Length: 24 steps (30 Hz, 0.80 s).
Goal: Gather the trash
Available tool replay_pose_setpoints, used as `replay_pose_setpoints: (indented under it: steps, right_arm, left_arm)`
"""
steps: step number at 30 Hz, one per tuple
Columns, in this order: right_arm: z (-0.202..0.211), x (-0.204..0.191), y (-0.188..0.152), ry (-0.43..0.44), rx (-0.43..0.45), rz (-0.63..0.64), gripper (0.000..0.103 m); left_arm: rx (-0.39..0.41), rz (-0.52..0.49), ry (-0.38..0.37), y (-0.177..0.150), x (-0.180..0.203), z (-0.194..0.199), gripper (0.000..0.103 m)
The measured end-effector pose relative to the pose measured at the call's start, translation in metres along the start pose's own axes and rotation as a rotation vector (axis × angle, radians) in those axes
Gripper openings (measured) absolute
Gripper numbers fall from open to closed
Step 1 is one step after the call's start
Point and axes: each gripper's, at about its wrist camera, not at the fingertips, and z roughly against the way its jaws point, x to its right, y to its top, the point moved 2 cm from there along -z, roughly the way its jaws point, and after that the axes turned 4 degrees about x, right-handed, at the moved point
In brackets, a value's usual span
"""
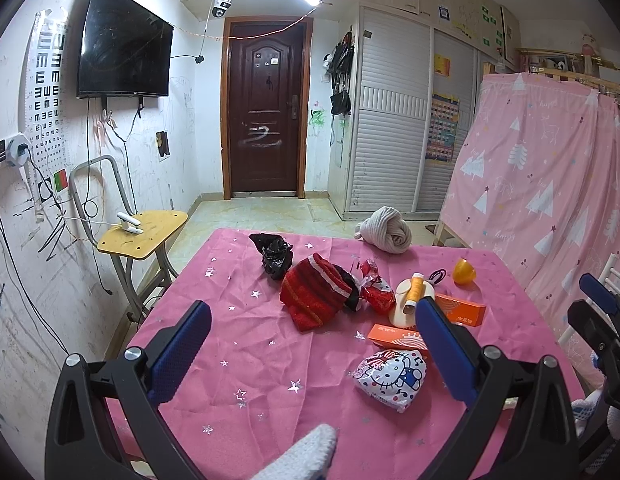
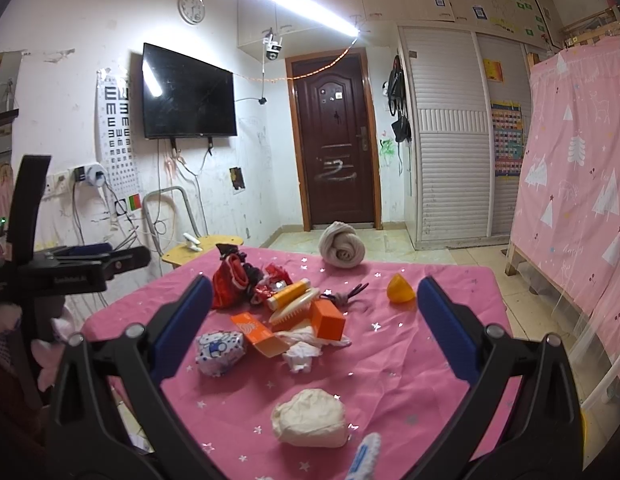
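Jaws of both left gripper and right gripper spread wide, empty; crumpled white tissue on surface: light, soft, compressible, best pinched across its bunched middle.

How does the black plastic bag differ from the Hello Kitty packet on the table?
The black plastic bag is plain, dark and crumpled into an irregular heap; the Hello Kitty packet is white with a cartoon print and looks puffed and smooth. The bag lies at the table's far side beyond the red knit hat; the packet lies near the open left gripper. Both rest untouched on the pink tablecloth.
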Motion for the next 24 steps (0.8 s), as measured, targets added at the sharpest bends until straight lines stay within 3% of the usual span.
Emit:
replay_pose_setpoints:
  steps: [5,15,18,24]
  right_arm:
    - [-0.002,0.0,-0.002,-0.009,-0.014,0.002,0.098]
    - [-0.022,0.004,-0.021,-0.044,-0.144,0.006,0.098]
    - [-0.031,0.004,-0.027,-0.048,-0.203,0.007,0.098]
    - [-0.056,0.01,-0.047,-0.001,-0.365,-0.051,0.098]
  left_arm:
    - [-0.016,0.005,-0.002,-0.001,-0.002,-0.003,0.094]
    - [-0.073,0.015,0.005,-0.004,-0.005,-0.016,0.094]
    - [-0.109,-0.002,0.002,-0.007,-0.001,-0.027,0.094]
    - [-0.227,-0.042,-0.077,-0.024,0.012,-0.055,0.094]
